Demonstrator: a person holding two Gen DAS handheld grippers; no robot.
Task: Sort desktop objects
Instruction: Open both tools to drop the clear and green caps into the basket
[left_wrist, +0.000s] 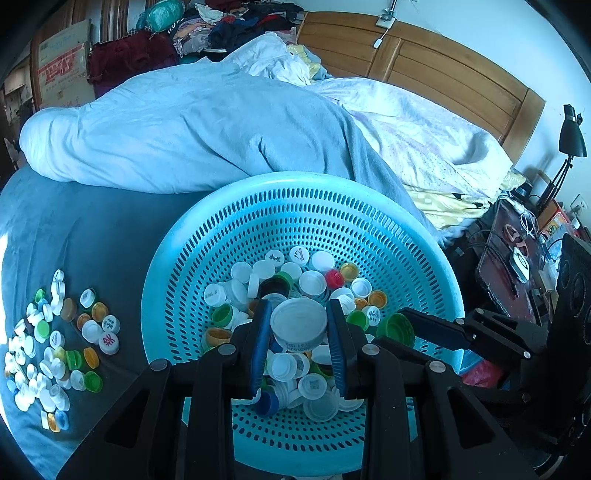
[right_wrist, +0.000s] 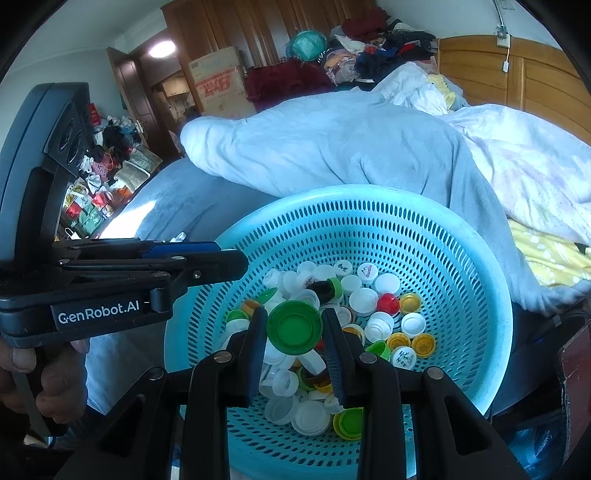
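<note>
A turquoise perforated basket (left_wrist: 258, 206) (right_wrist: 461, 236) on the bed holds several bottle caps, white, green, yellow, red and black. My left gripper (left_wrist: 299, 321) is shut on a large white cap (left_wrist: 298, 319), held above the pile inside the basket. Beside it, my right gripper (right_wrist: 294, 325) is shut on a large green cap (right_wrist: 294, 326), also over the pile. From the left wrist view the right gripper (left_wrist: 400, 326) comes in at the right with the green cap (left_wrist: 397, 328). The left gripper's body (right_wrist: 155, 266) fills the left of the right wrist view.
A spread of sorted caps (left_wrist: 55, 347) lies on the blue sheet (left_wrist: 92, 229) left of the basket. A rumpled light-blue duvet (left_wrist: 192, 125) lies just behind the basket. A wooden headboard (left_wrist: 424, 62), a black desk lamp (left_wrist: 570, 136) and a cluttered bedside table (left_wrist: 517, 266) are at the right. A hand (right_wrist: 40, 373) grips the left tool.
</note>
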